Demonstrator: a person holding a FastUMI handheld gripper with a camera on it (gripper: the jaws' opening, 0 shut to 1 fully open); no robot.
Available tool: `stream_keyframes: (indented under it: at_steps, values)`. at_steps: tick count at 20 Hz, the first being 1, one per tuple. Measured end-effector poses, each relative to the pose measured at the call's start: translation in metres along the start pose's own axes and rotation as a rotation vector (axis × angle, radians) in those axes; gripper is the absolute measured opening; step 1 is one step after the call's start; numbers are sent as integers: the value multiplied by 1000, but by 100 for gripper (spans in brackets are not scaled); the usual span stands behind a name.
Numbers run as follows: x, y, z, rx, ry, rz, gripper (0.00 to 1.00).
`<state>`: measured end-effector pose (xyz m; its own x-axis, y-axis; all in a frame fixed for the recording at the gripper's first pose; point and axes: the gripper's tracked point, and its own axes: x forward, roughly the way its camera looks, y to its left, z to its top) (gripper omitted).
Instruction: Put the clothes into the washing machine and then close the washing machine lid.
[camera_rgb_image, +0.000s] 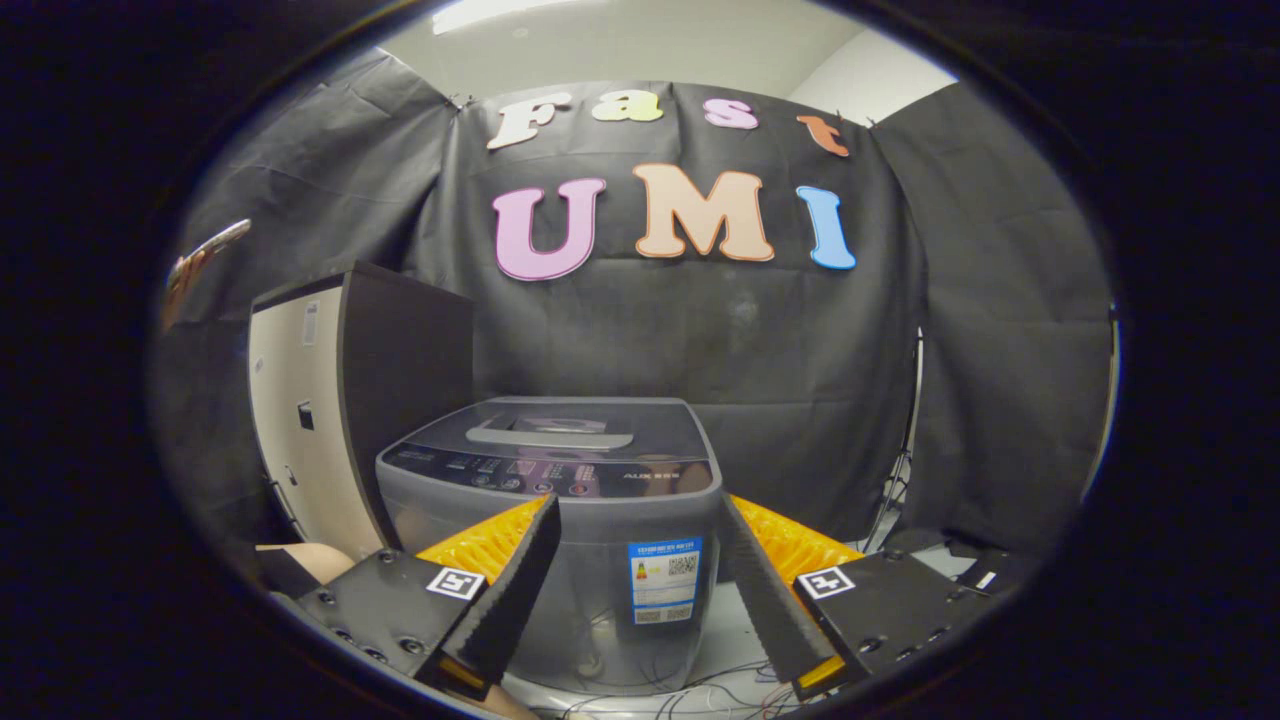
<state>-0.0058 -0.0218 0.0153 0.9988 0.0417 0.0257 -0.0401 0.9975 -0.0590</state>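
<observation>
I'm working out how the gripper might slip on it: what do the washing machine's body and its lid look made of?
The washing machine body looks like grey moulded plastic, smooth and semi-matte, with soft highlights on its rounded corners. Its lid, lying shut, seems dark glossy plastic or possibly glass; it reflects the wall behind. The lid's handle looks like lighter grey plastic. The gripper is open, with the machine beyond its fingers.

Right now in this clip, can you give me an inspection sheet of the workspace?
Surface: pale floor under the machine.
Job's things: washing machine ahead of the jaws, lid closed; no clothes seen.
Clutter: nothing seen.
Grippers: gripper open, jaws spread, holding nothing, the machine's front between them.
Cables: thin wires on the floor at the machine's base.
Surroundings: tall cabinet beside the machine; black cloth wall behind.
</observation>
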Motion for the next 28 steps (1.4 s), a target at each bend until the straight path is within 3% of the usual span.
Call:
stream_keyframes:
  at_steps: [8,28]
  values:
    - [-25,0,6,2,-28,7,98]
    - [-11,-1,5,1,-17,3,98]
